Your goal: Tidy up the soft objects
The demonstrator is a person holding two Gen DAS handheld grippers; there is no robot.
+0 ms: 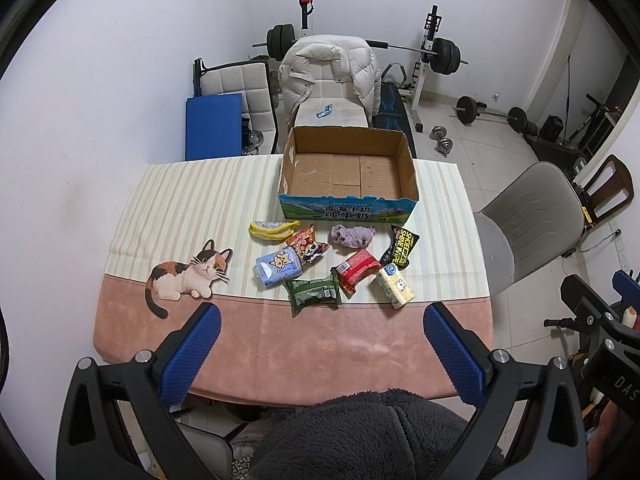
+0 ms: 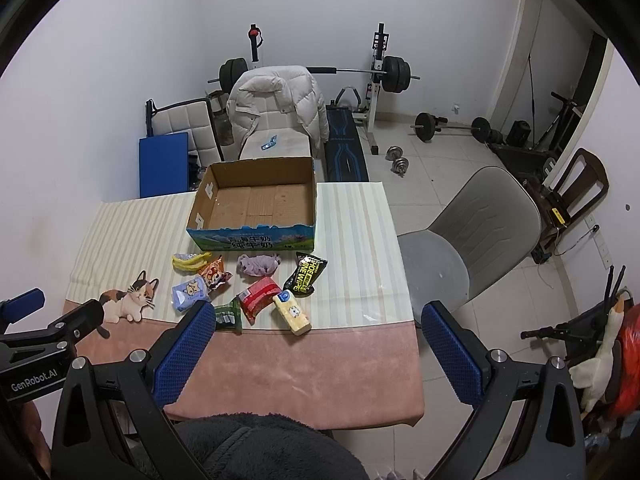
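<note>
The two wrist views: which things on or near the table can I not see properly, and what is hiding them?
- Green packet, right wrist view: its left end is behind the gripper's left finger.
- Table, both views: the near edge is hidden by a dark fleece sleeve.
- Small print on the red packet and orange packet: too small to read.
- Box: the outer back wall faces away.

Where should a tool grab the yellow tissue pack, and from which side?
Take the yellow tissue pack across its short width at mid-length, coming down from above. It lies flat, long axis angled, right side open. The red pack sits close on its left, so keep the tool narrow.
</note>
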